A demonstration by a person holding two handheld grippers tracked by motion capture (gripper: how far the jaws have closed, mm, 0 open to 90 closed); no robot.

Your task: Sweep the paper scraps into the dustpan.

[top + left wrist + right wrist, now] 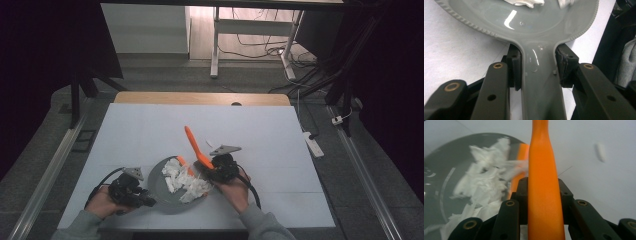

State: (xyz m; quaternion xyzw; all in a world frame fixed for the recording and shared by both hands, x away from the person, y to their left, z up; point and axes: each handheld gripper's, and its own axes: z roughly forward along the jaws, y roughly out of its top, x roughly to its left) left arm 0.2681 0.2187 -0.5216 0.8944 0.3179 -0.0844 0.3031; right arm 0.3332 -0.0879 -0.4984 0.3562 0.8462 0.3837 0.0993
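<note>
pan: glossy grey round pan with beaded rim (159,190), lower centre of high view, flat on table; handle runs down to bottom centre of left gripper view
contents: loose pile of torn white paper scraps (184,181), heaped in right half of pan in high view; left of centre in right gripper view
tool: orange plastic spatula (192,145), handle slanting up-left from right gripper in high view; blade end down among scraps, orange edge visible beside pile in right gripper view
left gripper: left gripper (537,66), lower left of high view, jaws clamped on pan handle just below the bowl, pads pressing both sides
right gripper: right gripper (543,187), right of pan in high view, jaws closed on spatula handle at mid-length
step: judged as stirring or pushing scraps with spatula while pan held steady
next move: likely sweep blade through pile toward pan centre; calls for low blade angle, firm hold on handle, no lifting of pan
risk: scraps light, could flick over rim
stray: small white scrap (601,152), upper right of right gripper view, on table well apart from pan
surface: white table top (150,135)
writing: no brands, labels or legible text found
</note>
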